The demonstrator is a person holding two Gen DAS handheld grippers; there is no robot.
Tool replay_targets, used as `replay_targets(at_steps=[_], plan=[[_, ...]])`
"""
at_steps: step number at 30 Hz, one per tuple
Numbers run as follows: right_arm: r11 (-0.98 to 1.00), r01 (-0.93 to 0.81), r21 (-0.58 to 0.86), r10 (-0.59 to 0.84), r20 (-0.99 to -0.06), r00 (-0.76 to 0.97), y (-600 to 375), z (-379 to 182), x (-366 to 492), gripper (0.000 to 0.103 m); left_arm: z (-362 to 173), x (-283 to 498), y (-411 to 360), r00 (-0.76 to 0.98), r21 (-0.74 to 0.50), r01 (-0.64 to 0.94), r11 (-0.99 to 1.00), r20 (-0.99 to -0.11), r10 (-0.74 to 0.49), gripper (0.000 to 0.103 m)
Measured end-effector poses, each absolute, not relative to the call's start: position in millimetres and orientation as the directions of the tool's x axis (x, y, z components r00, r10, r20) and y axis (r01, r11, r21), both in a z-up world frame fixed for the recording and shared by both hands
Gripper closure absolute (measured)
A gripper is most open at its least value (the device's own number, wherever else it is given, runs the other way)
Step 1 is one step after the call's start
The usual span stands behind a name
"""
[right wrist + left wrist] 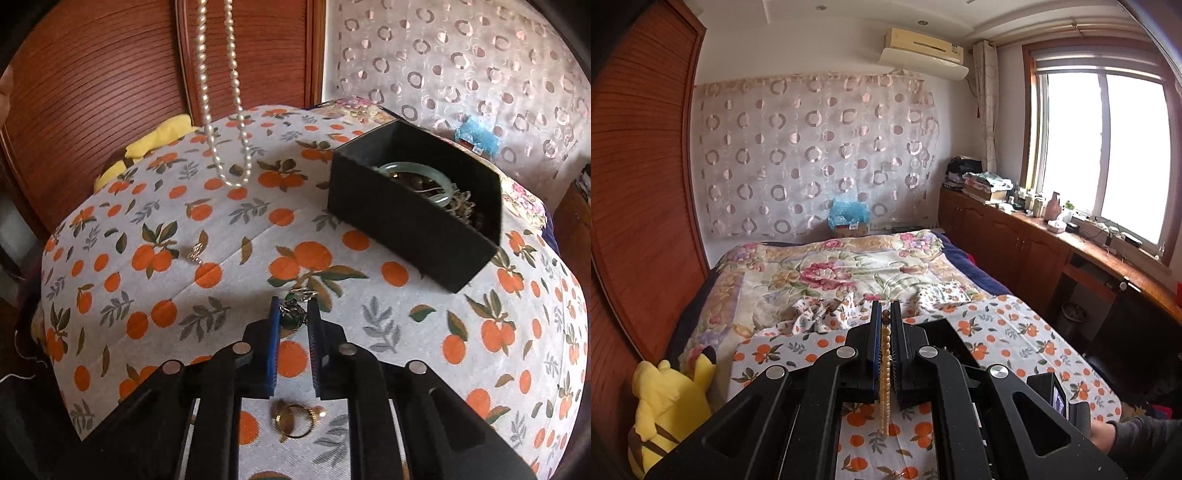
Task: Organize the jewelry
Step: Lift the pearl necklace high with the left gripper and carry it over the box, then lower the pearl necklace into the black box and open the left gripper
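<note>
My left gripper (885, 314) is shut on a pearl necklace (885, 373), held high above the bed; the strand hangs down and shows in the right wrist view (229, 110) over the orange-print cloth (221, 236). My right gripper (292, 308) is low over the cloth with a dark green bead pendant on a chain (293, 312) between its fingers, the jaws narrowly apart around it. A black box (410, 218) at the right holds a jade bangle (417, 175) and several other pieces.
A gold ring with a pearl (297, 419) lies under my right gripper. A small silver piece (195, 252) lies on the cloth at the left. A yellow plush toy (666, 402) sits by the wooden wardrobe (639, 206). A cabinet counter (1071, 240) runs under the window.
</note>
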State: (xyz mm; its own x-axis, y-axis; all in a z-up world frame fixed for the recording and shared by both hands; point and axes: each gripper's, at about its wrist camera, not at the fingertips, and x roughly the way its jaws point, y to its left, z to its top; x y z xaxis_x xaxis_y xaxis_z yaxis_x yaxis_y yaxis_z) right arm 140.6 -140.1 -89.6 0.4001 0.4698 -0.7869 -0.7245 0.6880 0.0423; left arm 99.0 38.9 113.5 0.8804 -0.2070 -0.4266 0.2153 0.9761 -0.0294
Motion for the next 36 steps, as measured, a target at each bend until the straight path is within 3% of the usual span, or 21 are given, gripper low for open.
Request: replay_targets(at_steps=[17,36], plan=[[0.747,-0.663,0.04,0.505,-0.684,0.527,-188.8,-16.4,204.5,0.088,159.4,147.7,-7.1,0.895,-0.009,0.288,0.958,-0.353,-0.272,0.099],[0.774,-0.622,0.116,0.512,-0.693,0.508,-205.7,-46.8,248.3,0.087,88.2,226.9,-32.0,0.849,0.061,0.265,0.962,-0.487,-0.203,0.099]])
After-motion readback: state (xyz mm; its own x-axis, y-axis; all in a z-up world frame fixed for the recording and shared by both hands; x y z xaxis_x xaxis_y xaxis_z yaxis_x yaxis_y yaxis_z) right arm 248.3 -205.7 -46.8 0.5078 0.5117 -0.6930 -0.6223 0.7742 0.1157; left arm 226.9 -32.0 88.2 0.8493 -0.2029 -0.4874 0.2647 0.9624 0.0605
